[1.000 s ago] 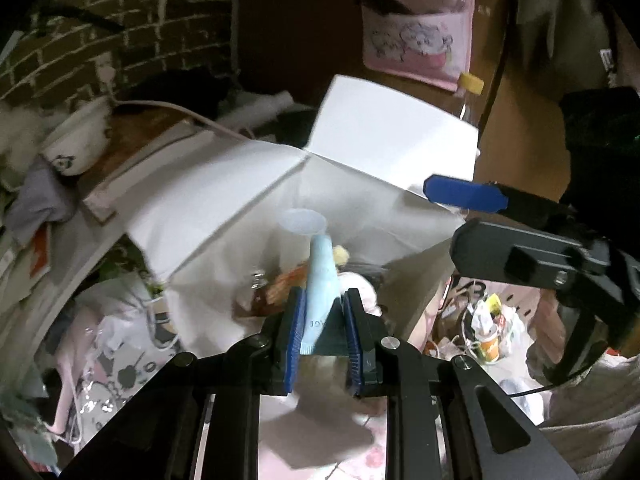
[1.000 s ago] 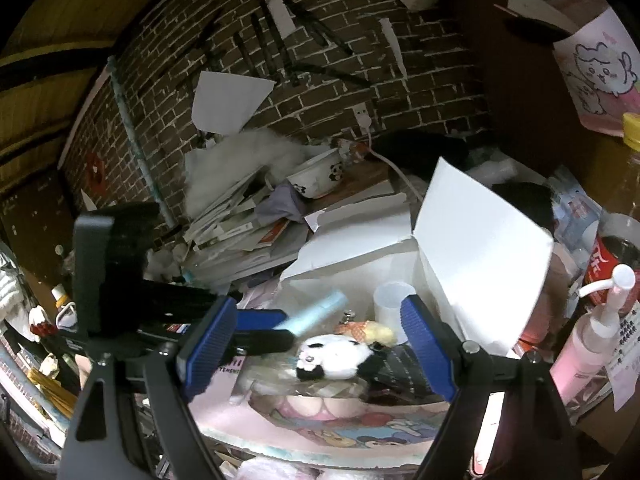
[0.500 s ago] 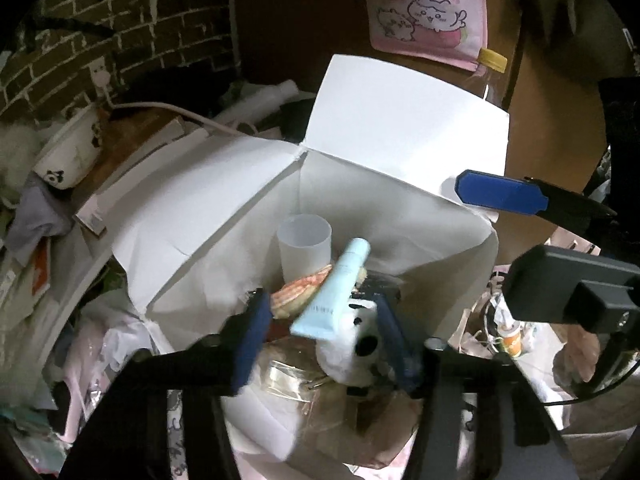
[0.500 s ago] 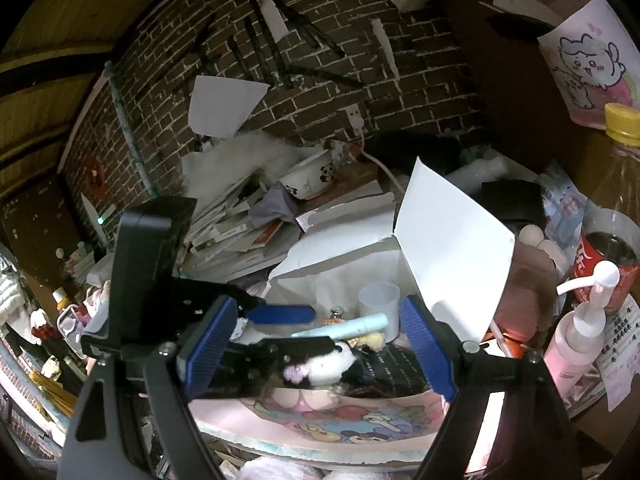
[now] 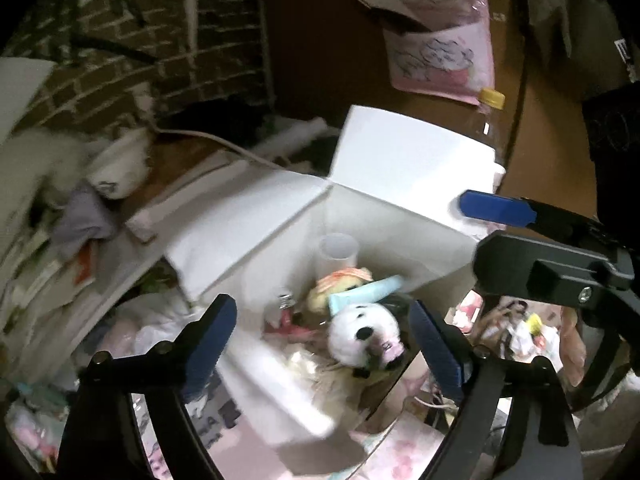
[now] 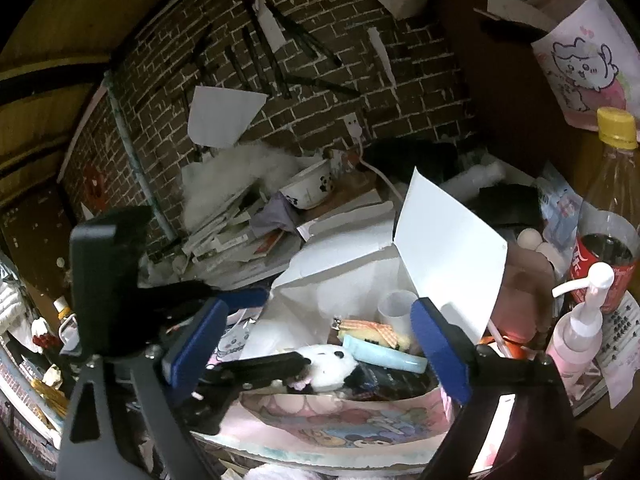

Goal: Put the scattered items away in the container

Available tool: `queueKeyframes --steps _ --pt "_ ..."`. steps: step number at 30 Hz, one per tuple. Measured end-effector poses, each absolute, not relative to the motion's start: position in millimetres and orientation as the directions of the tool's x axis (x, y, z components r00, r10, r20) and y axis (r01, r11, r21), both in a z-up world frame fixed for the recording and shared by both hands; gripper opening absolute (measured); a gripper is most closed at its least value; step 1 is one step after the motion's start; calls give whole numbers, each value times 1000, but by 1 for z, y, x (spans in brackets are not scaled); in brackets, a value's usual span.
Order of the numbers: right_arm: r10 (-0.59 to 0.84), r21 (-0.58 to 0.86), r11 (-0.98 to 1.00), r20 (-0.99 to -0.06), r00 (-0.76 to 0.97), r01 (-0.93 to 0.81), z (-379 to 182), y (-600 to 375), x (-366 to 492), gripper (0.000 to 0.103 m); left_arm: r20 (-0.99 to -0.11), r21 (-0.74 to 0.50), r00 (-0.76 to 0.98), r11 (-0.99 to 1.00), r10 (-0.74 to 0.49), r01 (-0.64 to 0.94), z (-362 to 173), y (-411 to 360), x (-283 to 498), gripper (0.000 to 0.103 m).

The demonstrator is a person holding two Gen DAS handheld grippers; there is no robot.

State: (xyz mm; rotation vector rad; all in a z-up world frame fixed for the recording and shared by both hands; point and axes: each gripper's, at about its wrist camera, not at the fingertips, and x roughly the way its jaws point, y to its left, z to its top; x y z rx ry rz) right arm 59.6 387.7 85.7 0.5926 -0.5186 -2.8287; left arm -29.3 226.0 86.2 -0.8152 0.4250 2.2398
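Opening wide, left tongs hang empty above the pale-blue plastic tube, lying crosswise inside the white cardboard box; right tongs opening too, empty.

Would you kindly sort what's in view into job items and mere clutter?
Job: white cardboard box; pale blue tube; panda plush toy; translucent plastic cup.
Clutter: panda-print bowl; pink pump bottle; yellow-capped drink bottle.

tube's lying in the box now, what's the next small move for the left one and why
Probably lift the left hand-held gripper up and away from the white box. Its jaws are opening with nothing between them, and the light blue tube lies inside on the panda plush, so that item looks delivered.
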Motion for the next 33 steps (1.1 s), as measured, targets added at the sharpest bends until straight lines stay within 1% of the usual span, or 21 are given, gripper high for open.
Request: queueKeyframes --steps 1,6,10,14,19,21,23,25,27,28,30,33 --pt "-262 376 -918 -343 -902 123 86 386 61 103 -653 67 -572 -715 496 -696 88 221 -26 87" --pt "-239 360 -927 -360 -902 103 91 376 61 103 -627 96 -662 -802 411 -589 92 197 -14 89" --pt "-189 310 -949 -415 -890 57 92 362 58 103 -609 86 -712 -863 350 -498 93 173 -11 92" --pt "-110 236 -972 -443 -890 2 93 342 55 103 -624 21 -707 -898 332 -440 90 147 -12 93" --pt "-74 188 -982 -479 -875 -20 96 319 50 103 -642 19 -724 -939 253 -344 87 123 -14 93" --pt "-79 190 -982 -474 -877 -14 97 312 50 103 -644 6 -725 -945 247 -327 87 115 -15 93" --pt "-72 193 -981 -492 -868 -28 98 309 47 103 -646 -7 -721 -947 250 -321 88 109 -15 93" --pt "-67 170 -985 -542 -838 -31 100 304 40 103 -645 -18 -721 -949 251 -315 90 104 -14 93" --pt "-60 110 -994 -600 -797 -8 101 297 32 103 -640 -21 -727 -951 251 -310 92 101 -13 93" --pt "-51 86 -996 -614 -787 -3 101 294 30 103 -636 -20 -729 -951 251 -309 93 100 -12 93" --pt "-30 61 -998 -612 -790 -10 101 290 30 103 -630 -18 -735 -951 250 -308 96 99 -11 93" --pt "-55 85 -996 -593 -803 6 104 289 34 103 -622 -7 -749 -957 231 -290 100 97 -9 93"
